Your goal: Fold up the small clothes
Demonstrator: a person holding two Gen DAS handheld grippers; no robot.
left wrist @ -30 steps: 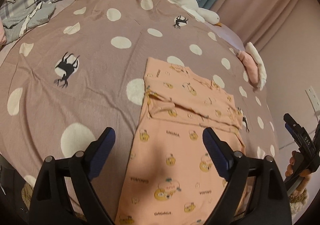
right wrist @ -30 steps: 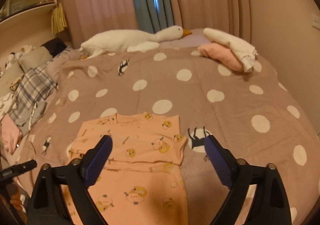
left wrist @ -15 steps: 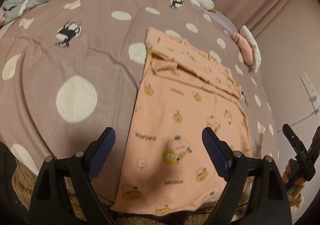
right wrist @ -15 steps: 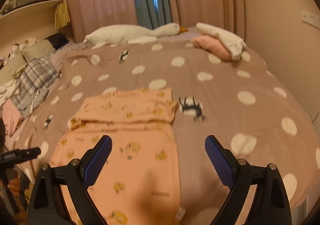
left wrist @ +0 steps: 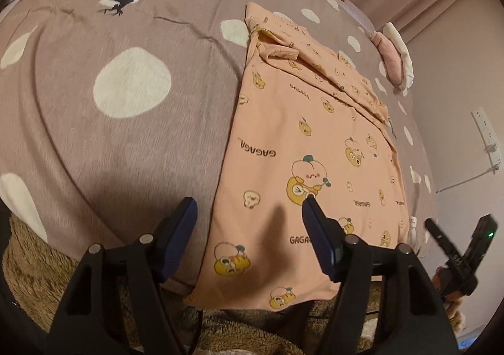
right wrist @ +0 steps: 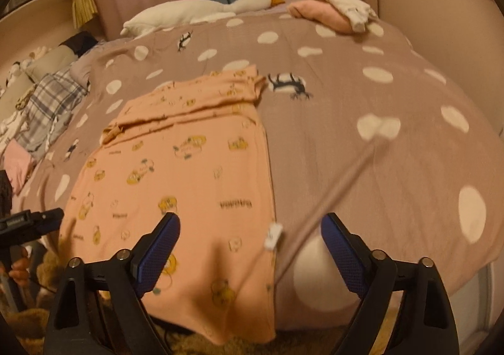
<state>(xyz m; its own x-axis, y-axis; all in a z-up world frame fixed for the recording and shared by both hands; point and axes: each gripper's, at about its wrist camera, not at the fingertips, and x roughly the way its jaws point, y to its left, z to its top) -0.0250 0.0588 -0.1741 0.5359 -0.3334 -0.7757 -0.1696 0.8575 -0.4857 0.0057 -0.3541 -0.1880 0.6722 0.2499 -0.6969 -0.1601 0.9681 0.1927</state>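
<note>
Peach cartoon-print cotton garment point(left wrist: 315, 140) flat on mauve white-dotted bedspread point(left wrist: 126, 134), hem overhanging near edge. Left gripper point(left wrist: 249, 213) and right gripper point(right wrist: 250, 229) both closing, empty, above hem. White plush goose point(right wrist: 201, 9) beyond; right view blurred.

My right wrist view blurs the prints on the peach garment point(right wrist: 189, 165); its hem nearest me hides behind black gripper arms.
</note>
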